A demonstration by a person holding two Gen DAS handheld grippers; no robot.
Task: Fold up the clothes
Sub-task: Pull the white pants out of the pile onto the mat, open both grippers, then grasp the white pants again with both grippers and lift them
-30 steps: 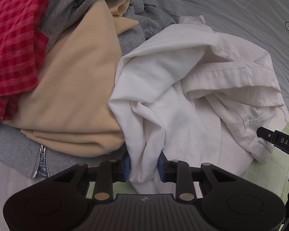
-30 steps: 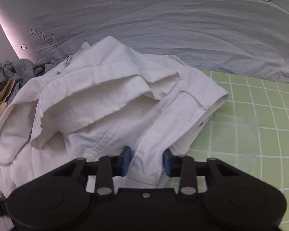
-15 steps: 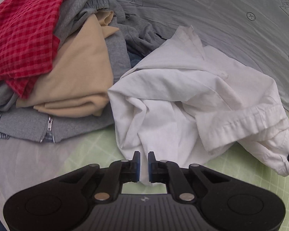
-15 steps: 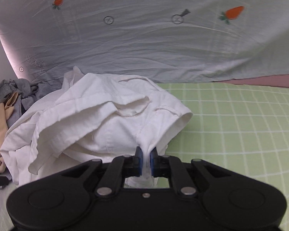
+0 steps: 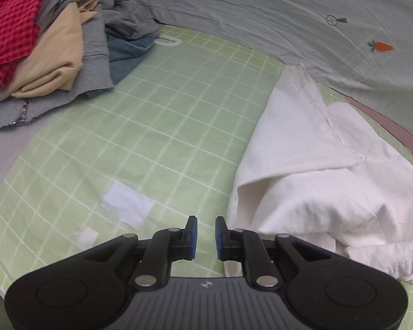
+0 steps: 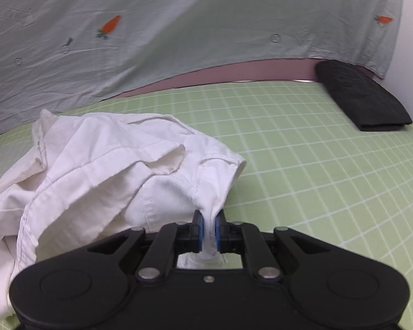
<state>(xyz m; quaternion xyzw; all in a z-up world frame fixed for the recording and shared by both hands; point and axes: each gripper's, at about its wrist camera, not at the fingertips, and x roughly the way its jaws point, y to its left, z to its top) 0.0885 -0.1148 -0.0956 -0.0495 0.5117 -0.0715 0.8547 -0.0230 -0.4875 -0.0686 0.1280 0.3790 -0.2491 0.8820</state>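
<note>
The shirt [image 5: 330, 176] lies on the mat [image 5: 157, 126], well right of the clothes pile [image 5: 49, 46].

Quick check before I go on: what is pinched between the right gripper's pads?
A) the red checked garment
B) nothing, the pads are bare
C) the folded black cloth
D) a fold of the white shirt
D: in the right wrist view the right gripper has its blue pads pressed on a bunched fold of the white shirt, while the folded black cloth lies apart on the green mat.
</note>
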